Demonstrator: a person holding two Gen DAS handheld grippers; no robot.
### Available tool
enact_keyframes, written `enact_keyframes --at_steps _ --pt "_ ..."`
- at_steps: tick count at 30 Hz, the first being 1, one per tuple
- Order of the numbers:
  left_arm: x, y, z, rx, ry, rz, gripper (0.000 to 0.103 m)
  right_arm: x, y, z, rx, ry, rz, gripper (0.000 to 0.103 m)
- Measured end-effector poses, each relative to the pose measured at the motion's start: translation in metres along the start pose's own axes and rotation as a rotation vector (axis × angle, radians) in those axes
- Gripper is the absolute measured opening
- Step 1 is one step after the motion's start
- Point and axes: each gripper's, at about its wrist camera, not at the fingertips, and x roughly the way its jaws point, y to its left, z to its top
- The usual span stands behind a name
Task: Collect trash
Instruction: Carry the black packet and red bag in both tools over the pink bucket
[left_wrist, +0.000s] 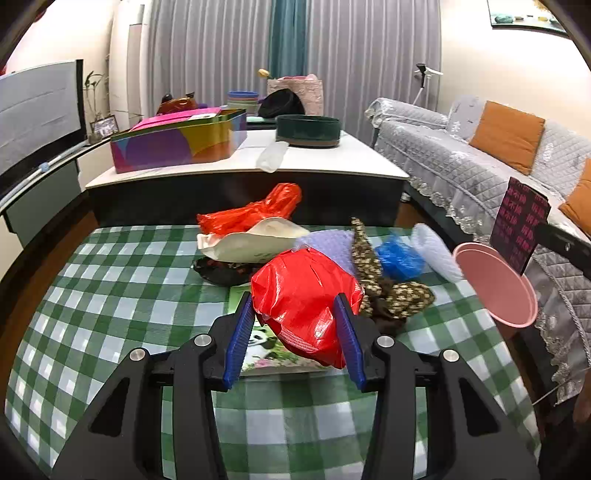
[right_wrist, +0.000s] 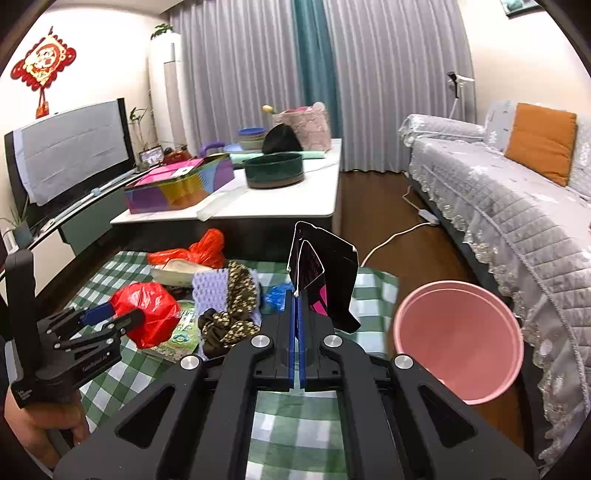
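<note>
A: Starting at the left, we are looking at the covered television (right_wrist: 70, 155) along the wall, with the red knot ornament (right_wrist: 43, 66) hanging above it. Beside it the white tabletop (left_wrist: 332, 162) is carrying the multicoloured tin (left_wrist: 181, 142) and the dark green round tin (left_wrist: 308, 131).

B: Nearer us, the green checked tabletop (left_wrist: 110, 295) is holding the heap of trash. Our left gripper (left_wrist: 295, 325) is reaching around the red plastic bag (left_wrist: 306, 299); its fingers (left_wrist: 242, 332) are standing apart on either side of the bag, and we cannot tell if they are pressing it. The bag is lying partly over the panda-print sheet (left_wrist: 266, 343).

A: Behind it we are seeing the orange-red bag (left_wrist: 255, 210) on the cream paper bag (left_wrist: 251, 243), then the lilac foam net (right_wrist: 208, 291), the leopard-print scrunchies (left_wrist: 391, 291) and the blue wrapper (left_wrist: 399, 256).

B: Our right gripper (right_wrist: 297, 299) is pinching the black and pink box (right_wrist: 325, 273), its fingers pressed together on the flap, holding it up just left of the pink bin (right_wrist: 458, 339).

A: At the far right, the grey covered sofa (right_wrist: 517, 229) is carrying orange cushions (right_wrist: 539, 142).
</note>
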Motion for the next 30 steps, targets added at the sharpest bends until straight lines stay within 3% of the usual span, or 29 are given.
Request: enact_keyframes --at_steps 13,20,30 --pt "-0.018 -0.033 0.025 0.013 -0.027 -0.092 0.044 -0.050 -0.076 0.052 0.004 -0.053 -0.122 0.001" --pt "-0.007 -0.068 0.041 0.048 -0.028 -0.137 0.043 -0.044 -0.133 0.072 0.017 -0.078 -0.186 0.001" --pt "0.026 -0.140 0.067 0.145 -0.040 -0.231 0.043 -0.007 -0.192 0.054 0.136 -0.036 -0.233 0.001"
